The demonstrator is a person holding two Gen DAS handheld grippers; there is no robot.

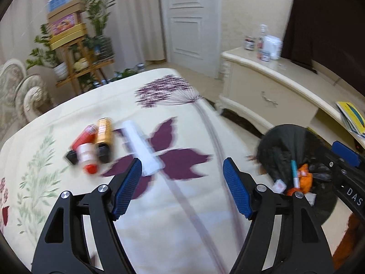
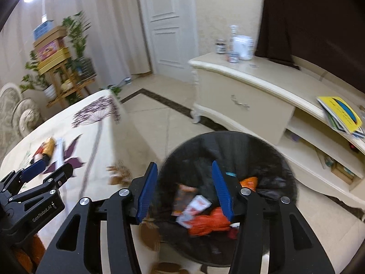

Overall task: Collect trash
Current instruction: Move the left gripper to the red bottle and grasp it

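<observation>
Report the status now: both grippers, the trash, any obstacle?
Left gripper open, empty, over table. Right gripper open, empty, above trash bin. Bottles and white tube wait on table. Nothing blocking.

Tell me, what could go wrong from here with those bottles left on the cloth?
1. The white tube and the orange bottle lie tightly clustered; the open left gripper might nudge a neighbour instead of gripping just one.
2. These round items could roll across the tablecloth towards its edge when bumped.
3. The black bin stands off to the side on the floor; a carried item could drop short. The right gripper hangs open above it.
</observation>
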